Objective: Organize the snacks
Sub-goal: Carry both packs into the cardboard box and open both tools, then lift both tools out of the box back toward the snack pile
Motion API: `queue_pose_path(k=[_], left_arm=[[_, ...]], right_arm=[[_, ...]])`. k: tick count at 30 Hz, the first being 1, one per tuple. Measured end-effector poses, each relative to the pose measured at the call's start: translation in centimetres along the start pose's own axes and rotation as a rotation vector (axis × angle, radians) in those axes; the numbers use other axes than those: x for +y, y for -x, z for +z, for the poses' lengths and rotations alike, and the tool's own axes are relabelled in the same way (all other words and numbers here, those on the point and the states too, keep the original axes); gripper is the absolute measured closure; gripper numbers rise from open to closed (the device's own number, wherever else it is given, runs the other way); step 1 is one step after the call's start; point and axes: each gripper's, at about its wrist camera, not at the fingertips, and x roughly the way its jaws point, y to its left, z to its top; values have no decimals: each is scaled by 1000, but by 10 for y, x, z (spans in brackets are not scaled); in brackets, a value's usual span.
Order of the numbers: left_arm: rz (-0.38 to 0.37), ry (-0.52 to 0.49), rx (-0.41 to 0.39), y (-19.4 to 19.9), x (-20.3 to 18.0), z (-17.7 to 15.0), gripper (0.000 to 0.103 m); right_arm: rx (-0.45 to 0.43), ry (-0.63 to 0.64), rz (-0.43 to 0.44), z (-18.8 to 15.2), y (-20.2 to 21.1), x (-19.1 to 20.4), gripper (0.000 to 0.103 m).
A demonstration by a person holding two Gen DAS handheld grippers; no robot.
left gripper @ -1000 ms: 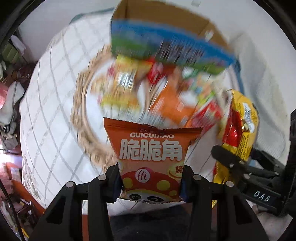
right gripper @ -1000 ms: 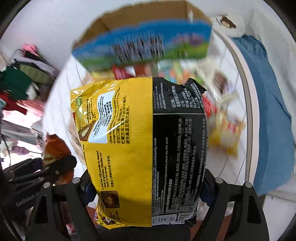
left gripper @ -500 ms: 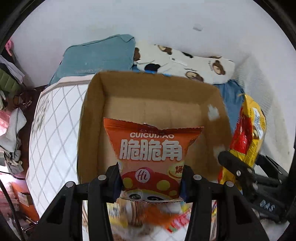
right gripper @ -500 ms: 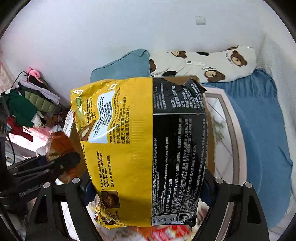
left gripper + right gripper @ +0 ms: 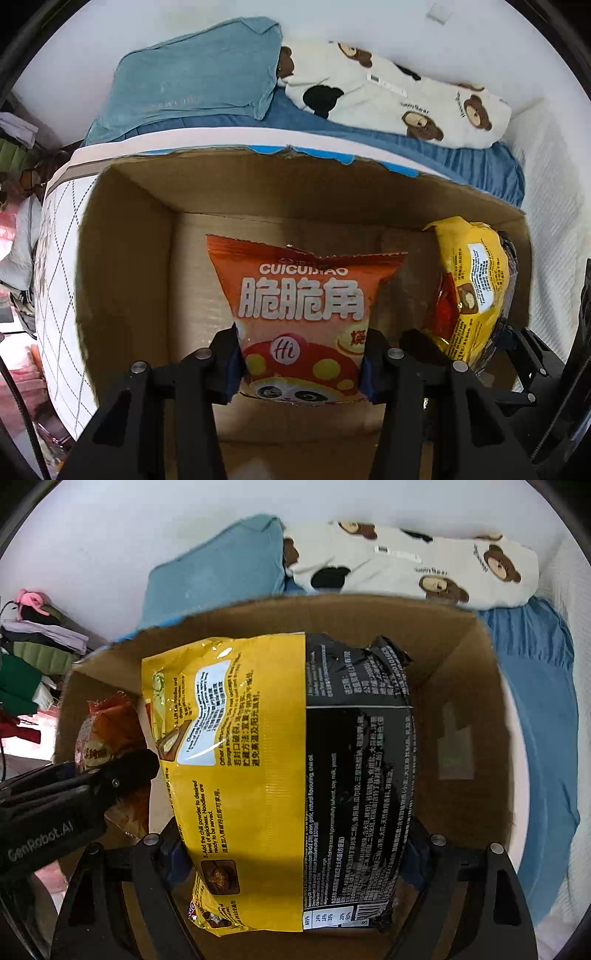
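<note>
Both grippers hover in the cardboard box (image 5: 122, 258), left gripper (image 5: 301, 363) clamping the orange snack bag (image 5: 303, 295), right gripper (image 5: 295, 845) the yellow noodle pack (image 5: 251, 757) at three o'clock; simultaneous release risks them colliding

You are getting bright, even, diffuse light in both wrist views; the white wall (image 5: 147, 535) is reading near overexposed. Shadow is pooling inside the open brown cardboard box (image 5: 122, 258), darkest along its left wall. Glare is streaking the glossy yellow-and-black noodle packet (image 5: 258, 738) near its top. Fisheye distortion is bending every edge, and black vignetting is ringing the corners. Focus is holding sharp; no motion blur is showing.
</note>
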Motion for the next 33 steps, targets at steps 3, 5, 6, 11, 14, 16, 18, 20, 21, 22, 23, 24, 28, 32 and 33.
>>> queue_pose_path(k=[3,5,6,11,14,16,18,20,21,22,23,24,28,32,33], left_arm=[[8,-15,3,-6,-2,3,21],[1,-13,-4,-5,-1,5,11],[3,-14,-5,-5,0,5,11],[0,-12,-16,2,3,1,11],[13,-9,-45,10,5,-7,11],[26,-12,-62,14,6,-13,11],[42,-14,-86,21,6,-22,11],[59,-19,-115,29,5,-33,11],[63,-21,-126,33,5,-38,11],[65,-21,-135,35,5,-41,11],[67,-21,-153,41,5,-47,11],[68,-22,-167,45,5,-52,11],[69,-32,-225,64,5,-67,11],[58,-49,-285,86,3,-86,11],[57,-54,-301,92,2,-91,11]], right_arm=[[23,-7,-13,1,-2,4,4],[17,5,-15,3,-3,6,4],[16,5,-17,3,-2,7,3],[3,-4,-22,-1,8,3,3],[-19,-7,-28,-5,15,-1,3],[-37,2,-32,-13,26,3,3],[-55,10,-35,-21,37,5,3],[-70,14,-27,-31,47,6,3],[-78,17,-28,-37,56,10,3],[-89,18,-31,-41,59,9,3],[-98,18,-33,-47,64,10,3],[-105,18,-34,-51,68,10,3],[-147,25,-49,-68,88,16,3],[-203,28,-73,-90,114,22,3],[-215,28,-74,-95,122,24,3]])
